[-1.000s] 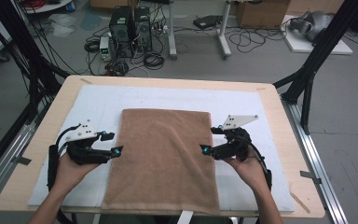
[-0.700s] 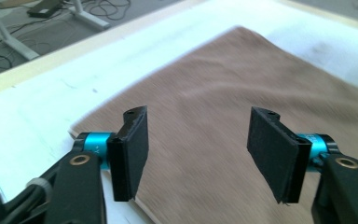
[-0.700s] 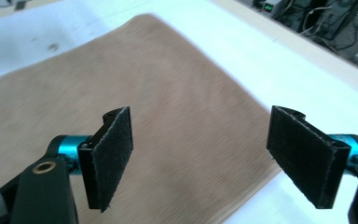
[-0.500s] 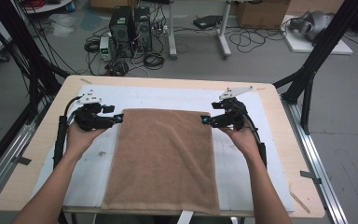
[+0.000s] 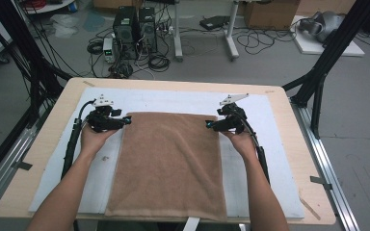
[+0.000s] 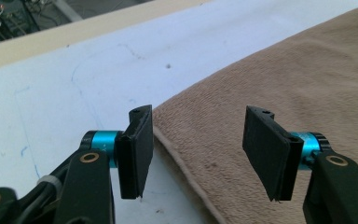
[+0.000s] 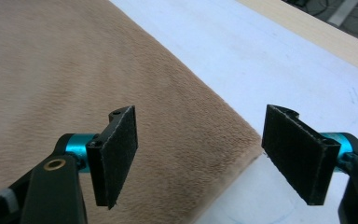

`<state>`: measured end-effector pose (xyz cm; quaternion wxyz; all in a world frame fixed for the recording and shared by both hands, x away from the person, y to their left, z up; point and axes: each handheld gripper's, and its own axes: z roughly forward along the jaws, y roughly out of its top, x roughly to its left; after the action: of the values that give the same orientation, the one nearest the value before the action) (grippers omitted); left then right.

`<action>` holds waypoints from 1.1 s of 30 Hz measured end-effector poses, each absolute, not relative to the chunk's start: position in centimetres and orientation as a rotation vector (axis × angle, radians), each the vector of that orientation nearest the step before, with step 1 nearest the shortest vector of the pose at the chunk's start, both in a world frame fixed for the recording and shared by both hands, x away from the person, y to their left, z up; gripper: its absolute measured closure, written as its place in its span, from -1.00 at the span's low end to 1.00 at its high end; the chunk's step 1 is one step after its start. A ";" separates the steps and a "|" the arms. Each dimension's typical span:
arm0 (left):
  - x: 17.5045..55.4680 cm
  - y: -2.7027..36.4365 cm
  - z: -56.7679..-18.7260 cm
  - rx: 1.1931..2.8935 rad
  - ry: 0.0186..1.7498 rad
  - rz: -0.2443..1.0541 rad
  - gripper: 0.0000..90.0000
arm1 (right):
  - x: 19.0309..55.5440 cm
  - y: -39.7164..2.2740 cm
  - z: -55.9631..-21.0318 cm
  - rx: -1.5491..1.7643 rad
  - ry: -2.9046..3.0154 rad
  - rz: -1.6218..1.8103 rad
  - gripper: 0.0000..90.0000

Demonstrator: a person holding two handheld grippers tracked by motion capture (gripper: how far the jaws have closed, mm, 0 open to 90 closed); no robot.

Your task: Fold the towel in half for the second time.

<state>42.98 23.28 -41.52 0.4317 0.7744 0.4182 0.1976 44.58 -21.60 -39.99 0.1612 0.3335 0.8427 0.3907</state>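
A brown towel (image 5: 171, 163) lies flat on the white mat (image 5: 173, 101), its long side running away from me. My left gripper (image 5: 126, 121) is at the towel's far left corner, jaws open. In the left gripper view (image 6: 196, 128) the towel's hemmed edge (image 6: 177, 154) runs between the jaws, and the pads do not press on it. My right gripper (image 5: 208, 125) is at the far right corner, also open. In the right gripper view (image 7: 198, 128) the towel's corner (image 7: 242, 149) lies between the jaws, untouched. Both pairs of jaws have just been closing a little.
The mat covers most of a wooden table (image 5: 43, 144), with bare wood along its edges. Black frame posts (image 5: 318, 82) stand at the table's far right and far left. Computers and cables (image 5: 135, 33) sit on the floor beyond the table.
Both hands have moved away from me along the towel's sides, from its middle to its far corners, and have sunk a little. The towel has not shifted.
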 end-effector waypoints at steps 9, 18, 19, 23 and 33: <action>43.6 22.8 -43.2 1.988 1.098 0.481 -0.02 | 45.4 -22.1 -41.6 1.034 2.424 1.083 -0.34; 44.0 23.0 -44.3 2.029 1.153 0.404 0.12 | 45.6 -21.5 -43.7 1.102 2.478 1.019 -0.12; 44.0 22.9 -44.3 2.029 1.161 0.406 0.12 | 45.6 -21.5 -43.9 1.118 2.480 1.021 -0.11; 43.9 22.6 -44.2 2.039 1.163 0.402 0.26 | 45.5 -21.7 -44.1 1.170 2.448 1.046 0.04; 43.8 22.2 -44.2 2.002 1.198 0.324 0.80 | 45.3 -21.6 -44.0 1.250 2.476 1.111 0.73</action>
<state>43.80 22.21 -44.16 0.3830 0.7852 0.4696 0.1271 45.32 -21.58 -44.05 0.0768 0.4172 0.8261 0.3709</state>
